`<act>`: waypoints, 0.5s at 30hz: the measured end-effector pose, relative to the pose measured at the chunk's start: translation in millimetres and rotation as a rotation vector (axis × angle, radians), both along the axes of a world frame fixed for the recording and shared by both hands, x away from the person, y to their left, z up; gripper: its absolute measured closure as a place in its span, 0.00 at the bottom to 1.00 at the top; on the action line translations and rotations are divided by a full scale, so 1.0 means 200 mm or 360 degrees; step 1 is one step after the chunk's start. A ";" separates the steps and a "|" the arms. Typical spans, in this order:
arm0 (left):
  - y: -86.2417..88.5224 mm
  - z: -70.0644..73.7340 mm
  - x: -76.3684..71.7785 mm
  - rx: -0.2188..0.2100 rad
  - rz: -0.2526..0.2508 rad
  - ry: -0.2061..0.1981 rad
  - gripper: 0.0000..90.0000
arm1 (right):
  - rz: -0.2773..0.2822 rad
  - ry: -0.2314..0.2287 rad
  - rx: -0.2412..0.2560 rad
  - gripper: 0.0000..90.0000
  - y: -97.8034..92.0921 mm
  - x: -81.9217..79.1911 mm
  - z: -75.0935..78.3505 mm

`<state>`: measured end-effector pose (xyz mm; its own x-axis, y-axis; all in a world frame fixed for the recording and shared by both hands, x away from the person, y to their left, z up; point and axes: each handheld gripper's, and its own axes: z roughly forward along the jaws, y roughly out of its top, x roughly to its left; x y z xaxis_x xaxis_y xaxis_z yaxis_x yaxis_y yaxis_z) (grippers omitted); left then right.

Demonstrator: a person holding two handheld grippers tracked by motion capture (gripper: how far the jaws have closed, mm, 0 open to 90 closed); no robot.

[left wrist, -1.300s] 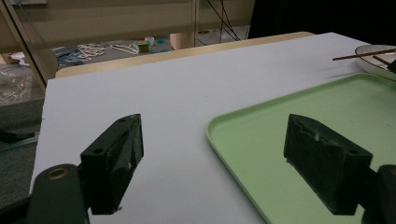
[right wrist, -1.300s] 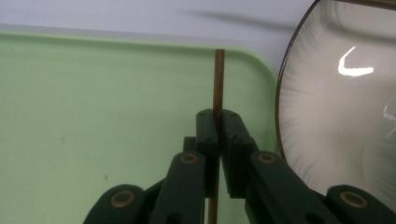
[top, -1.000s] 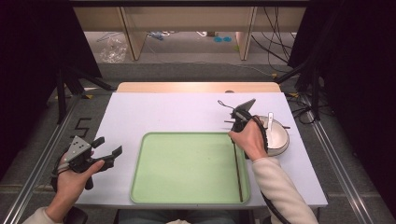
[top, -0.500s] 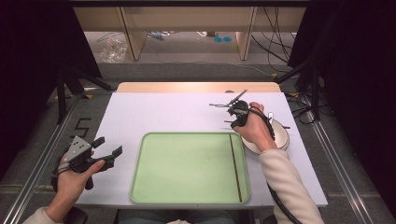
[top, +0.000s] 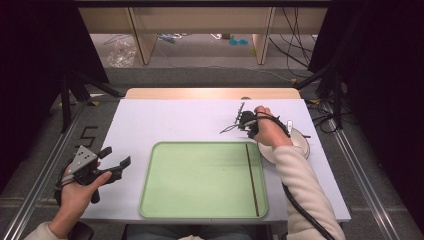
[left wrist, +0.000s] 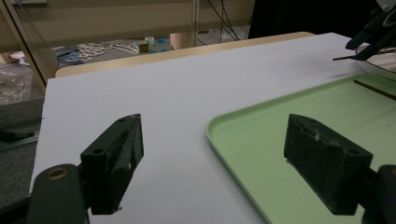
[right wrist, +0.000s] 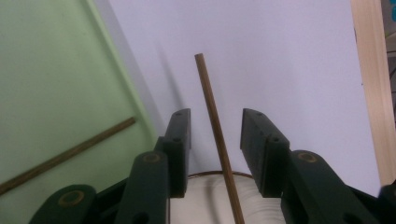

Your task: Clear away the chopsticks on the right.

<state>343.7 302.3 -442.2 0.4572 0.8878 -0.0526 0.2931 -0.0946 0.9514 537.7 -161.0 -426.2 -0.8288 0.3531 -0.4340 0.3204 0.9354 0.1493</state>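
The right tongs straddle a thin brown stick, jaws parted a little with a clear gap on both sides, so nothing is gripped yet. That stick runs straight down the lane between the jaws, its long axis lined up with them, its near part crossing a white bowl and its far tip out over the pale tabletop. That is the relation to watch: the stick lies along the tongs, not across them, so by my reading a straight close would pinch it lengthwise and it might pivot or slide once lifted. In the high view the right tongs sit at the bowl just off the far right corner of the green tray. A second stick lies inside that tray along its right edge, pointing away from the person, and it looks like the model for where this one goes. Over at the near left, the left tongs are wide open and empty, held off the tray's left rim and well apart from the bowl. The right hand is plainly the nearer one.
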 end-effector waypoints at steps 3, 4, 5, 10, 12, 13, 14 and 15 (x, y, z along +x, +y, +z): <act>0.00 0.00 0.00 -0.0001 0.0000 0.0001 0.22 | 0.0032 0.0007 -0.0025 0.75 0.01 0.01 -0.02; 0.00 0.00 0.00 -0.0001 0.0000 0.0001 0.22 | 0.0016 0.0012 -0.0040 0.76 0.02 0.01 -0.02; 0.00 0.00 0.00 -0.0001 0.0000 -0.0001 0.22 | 0.0038 0.0007 -0.0057 0.76 0.02 0.01 -0.03; 0.00 0.00 0.00 0.0001 0.0000 0.0000 0.22 | 0.0092 -0.0015 -0.0125 0.80 0.04 0.03 -0.05; 0.00 0.00 0.00 0.0000 -0.0001 0.0000 0.22 | 0.0107 -0.0001 -0.0144 0.81 0.05 0.04 -0.05; 0.00 0.00 0.00 0.0001 -0.0001 0.0000 0.22 | 0.0115 -0.0007 -0.0150 0.82 0.05 0.04 -0.06; 0.00 0.00 0.00 0.0002 -0.0001 0.0000 0.22 | 0.0119 0.0005 -0.0155 0.83 0.05 0.04 -0.06; 0.00 0.00 0.00 0.0000 0.0001 0.0000 0.22 | 0.0128 0.0003 -0.0159 0.84 0.06 0.05 -0.07</act>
